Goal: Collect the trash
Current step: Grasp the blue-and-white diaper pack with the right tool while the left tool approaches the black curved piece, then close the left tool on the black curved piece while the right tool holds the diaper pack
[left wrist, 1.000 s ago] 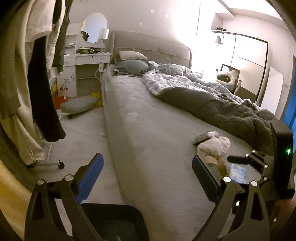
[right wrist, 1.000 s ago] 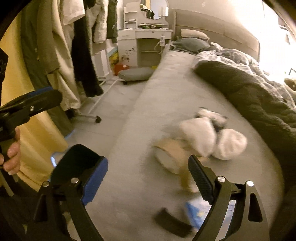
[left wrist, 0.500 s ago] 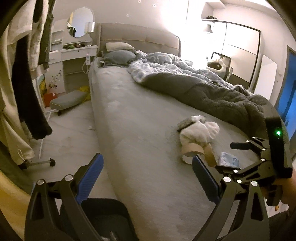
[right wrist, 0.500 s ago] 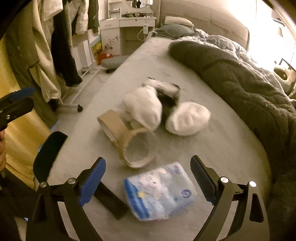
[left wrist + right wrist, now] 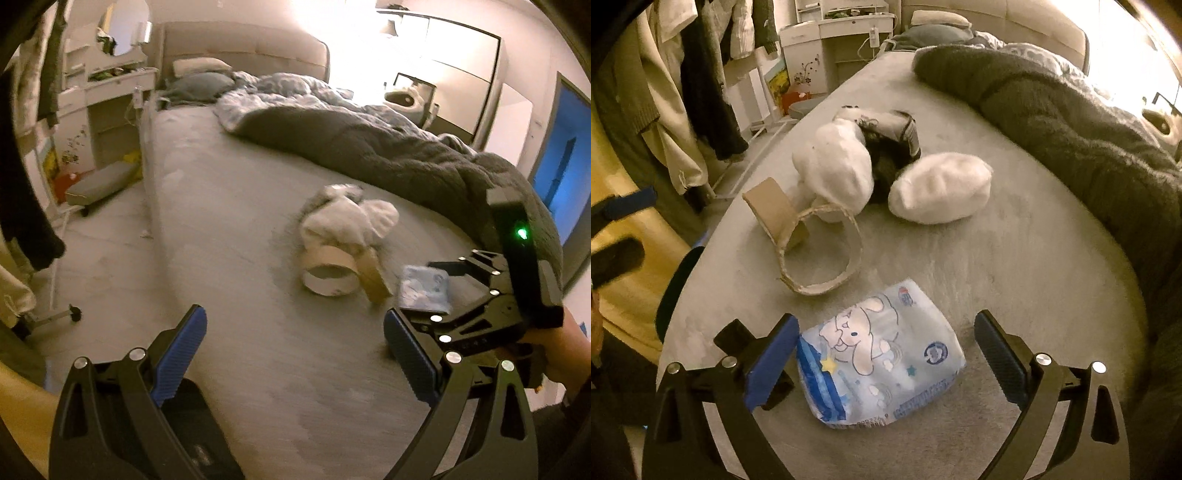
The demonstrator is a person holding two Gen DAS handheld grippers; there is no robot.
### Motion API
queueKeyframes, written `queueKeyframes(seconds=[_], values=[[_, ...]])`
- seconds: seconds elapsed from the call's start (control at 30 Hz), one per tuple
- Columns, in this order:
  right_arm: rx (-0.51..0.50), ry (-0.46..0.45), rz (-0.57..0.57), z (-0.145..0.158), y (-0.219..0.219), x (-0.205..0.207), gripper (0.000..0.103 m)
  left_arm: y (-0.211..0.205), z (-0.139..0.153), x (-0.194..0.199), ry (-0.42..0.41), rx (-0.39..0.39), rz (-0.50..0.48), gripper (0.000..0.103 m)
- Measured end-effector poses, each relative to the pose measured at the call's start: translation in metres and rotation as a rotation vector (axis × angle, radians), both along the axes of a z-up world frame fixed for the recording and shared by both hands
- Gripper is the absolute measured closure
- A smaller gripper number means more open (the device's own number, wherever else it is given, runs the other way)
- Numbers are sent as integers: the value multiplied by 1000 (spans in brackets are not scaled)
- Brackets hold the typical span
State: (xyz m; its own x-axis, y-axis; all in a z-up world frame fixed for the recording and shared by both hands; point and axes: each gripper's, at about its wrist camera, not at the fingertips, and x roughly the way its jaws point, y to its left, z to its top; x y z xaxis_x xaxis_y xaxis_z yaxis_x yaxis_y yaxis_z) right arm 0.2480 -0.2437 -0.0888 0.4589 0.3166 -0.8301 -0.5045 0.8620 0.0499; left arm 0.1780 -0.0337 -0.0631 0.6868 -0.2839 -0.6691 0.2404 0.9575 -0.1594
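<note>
The right gripper [image 5: 886, 354] hovers low over the bed [image 5: 1015, 258], fingers spread wide on either side of a blue tissue pack [image 5: 879, 358] near the bed's foot edge, not touching it. Just beyond the pack lies a cardboard ring [image 5: 820, 254] with a torn strip of card [image 5: 772, 210] leaning on it, then two white wads [image 5: 942, 188] and a dark wrapper [image 5: 890, 136], all touching. A grey blanket [image 5: 1071, 118] fills the bed's right side. The left gripper [image 5: 291, 354] hangs at the bed's left edge, fingers released and empty
</note>
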Motion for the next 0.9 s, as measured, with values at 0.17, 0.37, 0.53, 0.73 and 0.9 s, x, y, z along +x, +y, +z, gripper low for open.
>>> queueKeyframes(seconds=[0.17,0.37,0.53,0.73,0.9], values=[[46,11,23,2,-7,-4,24,-21,-7,-1,25,8,-67,5],[77,-10,-5,10,-21,-6,30,-42,-14,0,50,18,-116,5],[123,-24,-71,17,-46,-5,30,-59,-22,0,70,39,-155,5],[167,-37,-117,24,-65,-6,30,-78,-33,1,90,82,-178,5],[189,-50,-136,27,-70,-6,30,-89,-39,2,100,88,-163,5]])
